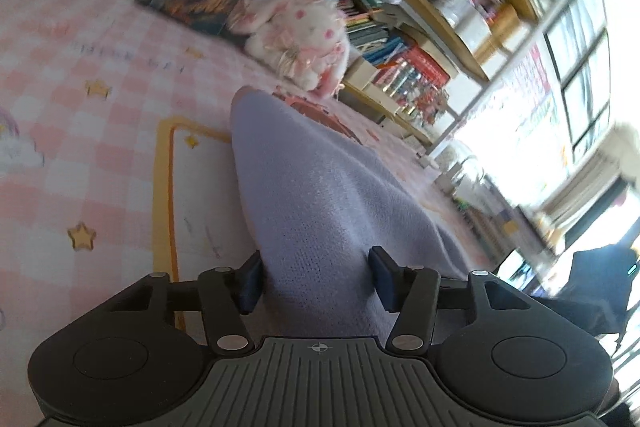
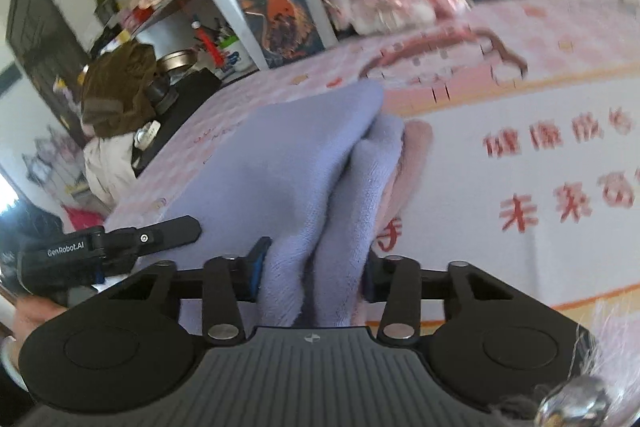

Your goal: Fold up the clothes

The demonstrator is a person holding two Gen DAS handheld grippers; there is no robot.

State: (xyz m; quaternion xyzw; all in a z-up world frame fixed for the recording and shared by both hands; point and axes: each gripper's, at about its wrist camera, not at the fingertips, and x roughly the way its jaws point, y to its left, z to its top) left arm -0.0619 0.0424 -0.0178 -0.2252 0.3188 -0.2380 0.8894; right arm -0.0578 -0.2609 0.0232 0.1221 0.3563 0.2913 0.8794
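Both tongs are clamped on the same lavender garment (image 1: 320, 187), each taking a separate bunch of the knit cloth so that the piece hangs stretched between two holds and can be laid over itself in one move. In the left wrist view the left gripper (image 1: 318, 281) has its blue pads pressed against a thick fold that rises away from it toward the far side of the bed (image 1: 100, 167). In the right wrist view the right gripper (image 2: 314, 277) pinches two bunched layers of the same cloth, with a pink garment (image 2: 412, 155) lying just beneath and beside them on the bedspread.

The lavender garment is lifted at the near end and trails down onto the middle of the bed, its far edge toward the side where the bookshelf (image 1: 400, 39) and a plush toy (image 1: 296, 35) stand. The left gripper's body shows at the near left of the right view, close alongside, which suggests the two holds are kept level (likely two corners of one edge).

My judgement is that a fold is underway: the held edge needs carrying over to meet the resting part. The soft knit sags easily, so uneven tension could skew the crease, or drag the pink garment along.
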